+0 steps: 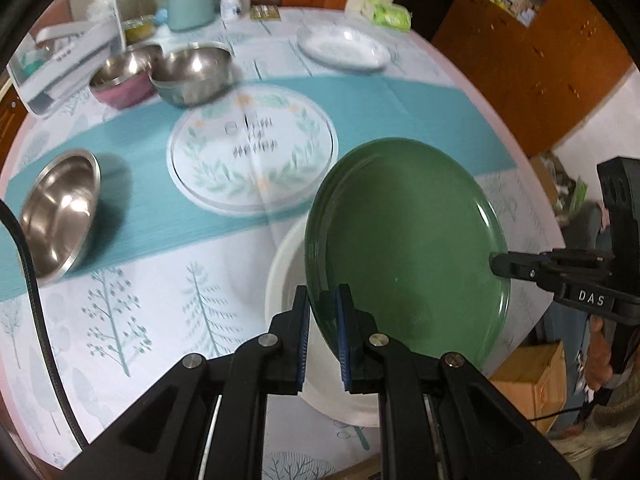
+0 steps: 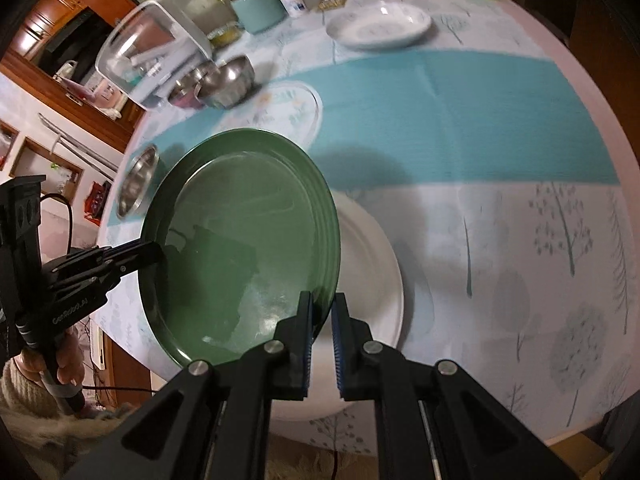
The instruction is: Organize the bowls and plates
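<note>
Both tongs pinch the green plate [image 1: 408, 248] by opposite rims: left tongs [image 1: 323, 300], right tongs [image 2: 322, 308]. It hangs tilted over the white plate [image 2: 372, 264], apparently untouching. Stiff, glossy, breakable; rim grips could slip.

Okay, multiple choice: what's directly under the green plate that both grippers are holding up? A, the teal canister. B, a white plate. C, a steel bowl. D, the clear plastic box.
B: the green plate, clamped at its rim by the left gripper and the right gripper, hangs tilted over a white plate on the table.
</note>
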A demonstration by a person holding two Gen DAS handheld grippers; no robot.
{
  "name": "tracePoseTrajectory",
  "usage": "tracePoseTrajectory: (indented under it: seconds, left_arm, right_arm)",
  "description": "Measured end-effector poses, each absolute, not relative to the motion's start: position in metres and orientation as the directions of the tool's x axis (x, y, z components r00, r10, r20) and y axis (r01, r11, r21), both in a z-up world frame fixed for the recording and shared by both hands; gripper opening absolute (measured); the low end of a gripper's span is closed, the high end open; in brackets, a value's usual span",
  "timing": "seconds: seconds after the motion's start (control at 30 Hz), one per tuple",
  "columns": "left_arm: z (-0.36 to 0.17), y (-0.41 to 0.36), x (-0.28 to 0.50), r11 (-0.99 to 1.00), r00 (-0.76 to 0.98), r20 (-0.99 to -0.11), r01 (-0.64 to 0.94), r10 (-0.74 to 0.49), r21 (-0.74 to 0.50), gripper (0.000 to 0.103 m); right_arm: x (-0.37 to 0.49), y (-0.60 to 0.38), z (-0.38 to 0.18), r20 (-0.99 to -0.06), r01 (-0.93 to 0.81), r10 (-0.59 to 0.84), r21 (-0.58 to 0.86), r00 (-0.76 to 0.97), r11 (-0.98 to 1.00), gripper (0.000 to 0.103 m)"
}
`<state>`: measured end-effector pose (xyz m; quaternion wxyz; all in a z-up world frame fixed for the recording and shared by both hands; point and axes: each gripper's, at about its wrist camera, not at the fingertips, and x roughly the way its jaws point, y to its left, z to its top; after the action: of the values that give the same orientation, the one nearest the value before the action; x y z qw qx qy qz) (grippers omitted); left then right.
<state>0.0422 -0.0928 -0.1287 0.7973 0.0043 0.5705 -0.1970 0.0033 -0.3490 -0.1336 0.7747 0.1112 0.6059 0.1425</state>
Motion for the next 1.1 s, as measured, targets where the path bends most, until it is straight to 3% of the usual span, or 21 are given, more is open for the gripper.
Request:
tracePoseTrajectory:
  seconds: [0.4,1.1]
  left_arm:
    - [-0.179,-0.096,0.032,0.932,0.162,-0.957,0.313,-0.242,-0.183,0.011]
    - [-0.191,-0.108,0.042,0.921,0.116,-0.967,0.349,-0.227,-0.174,0.011]
  right_arm:
    - [-0.001,-0.337,-0.182,-0.943,-0.098,0.307,0.296,0.127,0.950,0.009]
    - [0.009,-0.333,-0.182,-0.967,-0.132,0.245,0.234,0.073,0.963,0.012]
